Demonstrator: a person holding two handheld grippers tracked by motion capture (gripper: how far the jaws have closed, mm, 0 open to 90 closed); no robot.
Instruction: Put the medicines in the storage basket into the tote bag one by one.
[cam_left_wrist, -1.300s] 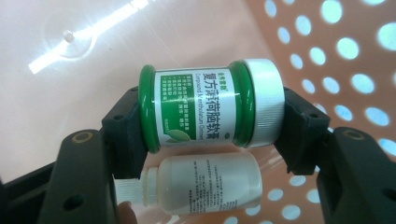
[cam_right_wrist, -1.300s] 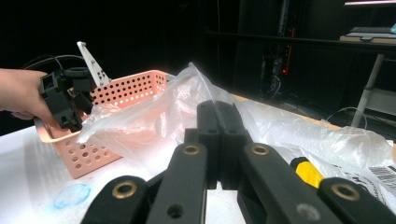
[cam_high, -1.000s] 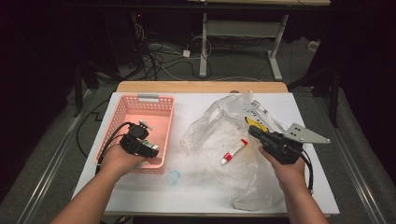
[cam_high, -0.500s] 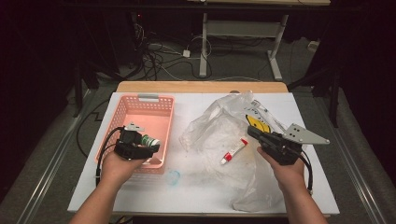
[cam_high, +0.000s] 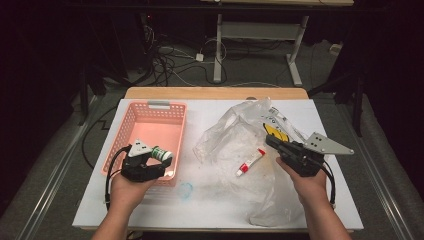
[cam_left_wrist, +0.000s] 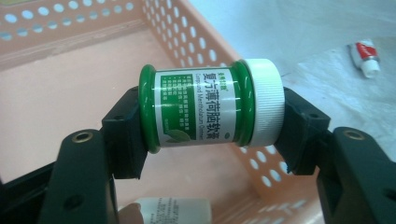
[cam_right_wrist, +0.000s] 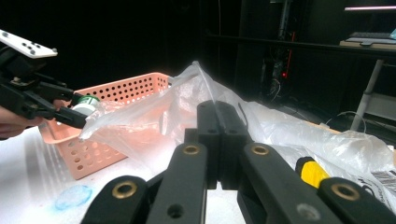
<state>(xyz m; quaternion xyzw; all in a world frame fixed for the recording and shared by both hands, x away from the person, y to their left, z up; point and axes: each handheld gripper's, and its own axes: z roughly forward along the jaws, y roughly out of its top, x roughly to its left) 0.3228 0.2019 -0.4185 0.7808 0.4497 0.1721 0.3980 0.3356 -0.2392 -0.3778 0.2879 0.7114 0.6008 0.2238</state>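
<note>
Gripping a green jar (cam_left_wrist: 211, 106) (white-capped), left tongs (cam_high: 162, 159) over basket (cam_high: 159, 107).

In the left gripper view, the small white container (cam_left_wrist: 173, 211) below the green jar (cam_left_wrist: 210, 105) is cut off by the bottom edge and half covered by the left tongs (cam_left_wrist: 212, 140), its print too blurred to read. The yellow item (cam_high: 275, 133) inside the plastic bag (cam_high: 235, 145) (partly behind the right tongs (cam_high: 272, 141)) can't be identified.
</note>
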